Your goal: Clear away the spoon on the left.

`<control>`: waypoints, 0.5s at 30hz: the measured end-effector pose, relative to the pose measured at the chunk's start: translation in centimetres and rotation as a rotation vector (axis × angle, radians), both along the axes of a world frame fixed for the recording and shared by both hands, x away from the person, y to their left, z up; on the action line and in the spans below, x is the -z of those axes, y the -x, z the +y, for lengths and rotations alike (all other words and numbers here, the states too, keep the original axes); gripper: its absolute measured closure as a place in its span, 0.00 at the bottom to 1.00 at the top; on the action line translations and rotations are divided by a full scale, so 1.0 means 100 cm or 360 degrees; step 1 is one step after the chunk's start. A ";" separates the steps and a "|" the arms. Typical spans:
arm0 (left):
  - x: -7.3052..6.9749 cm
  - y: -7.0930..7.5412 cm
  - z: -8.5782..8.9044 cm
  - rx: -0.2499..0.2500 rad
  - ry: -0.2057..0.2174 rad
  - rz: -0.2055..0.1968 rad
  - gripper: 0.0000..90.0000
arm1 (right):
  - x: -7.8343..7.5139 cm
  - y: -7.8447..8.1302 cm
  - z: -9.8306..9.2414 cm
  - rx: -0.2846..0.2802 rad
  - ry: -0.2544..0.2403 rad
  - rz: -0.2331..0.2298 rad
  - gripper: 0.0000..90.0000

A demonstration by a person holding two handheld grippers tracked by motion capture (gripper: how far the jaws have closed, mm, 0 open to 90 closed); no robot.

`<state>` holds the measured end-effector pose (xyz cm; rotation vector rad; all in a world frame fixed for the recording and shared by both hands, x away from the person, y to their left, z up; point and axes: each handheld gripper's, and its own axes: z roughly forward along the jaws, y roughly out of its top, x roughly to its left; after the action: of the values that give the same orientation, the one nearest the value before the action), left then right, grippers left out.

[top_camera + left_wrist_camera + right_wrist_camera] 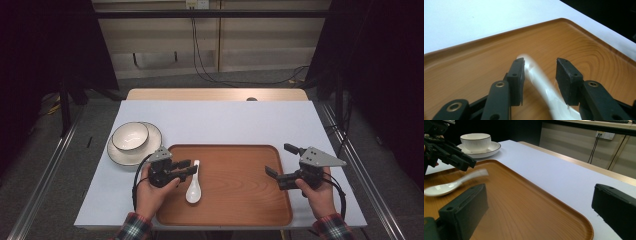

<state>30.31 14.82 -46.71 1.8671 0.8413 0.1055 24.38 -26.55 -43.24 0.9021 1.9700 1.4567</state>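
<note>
A white ceramic spoon [193, 190] sits at the left end of the wooden tray [240, 210], bowl end toward me and handle pointing away. My left gripper [189, 167] stands open around the handle tip. In the left gripper view the spoon [541, 80] runs blurred between the jaws [540, 65]; it lies close along the left pad, with a clear gap to the right one. My right gripper [278, 159] hovers over the tray's right edge, open wide and holding nothing. In the right gripper view [539, 195] the spoon [449, 186] is blurred, just under the left gripper [461, 161].
A white bowl [130, 136] with a dark rim stands on a white plate [148, 149] left of the tray's far corner, also seen as bowl [475, 141] and plate [491, 147]. The white tabletop [225, 120] stretches behind the tray. The floor drops away on both sides.
</note>
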 end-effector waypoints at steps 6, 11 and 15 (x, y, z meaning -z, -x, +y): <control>-0.003 0.000 0.003 -0.0022 0.0019 -0.0016 0.61 | 0.000 0.000 0.000 0.0018 0.0005 -0.0002 0.00; -0.007 0.000 0.006 -0.0039 0.0052 -0.0030 0.58 | 0.000 -0.001 0.000 0.0007 -0.0010 -0.0006 0.00; -0.010 -0.001 0.009 -0.0056 0.0078 -0.0039 0.54 | 0.000 -0.001 -0.001 0.0012 -0.0001 -0.0007 0.00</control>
<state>30.40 15.74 -45.66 1.8021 0.8530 0.1286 24.44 -26.66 -43.20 0.9049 1.9610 1.4542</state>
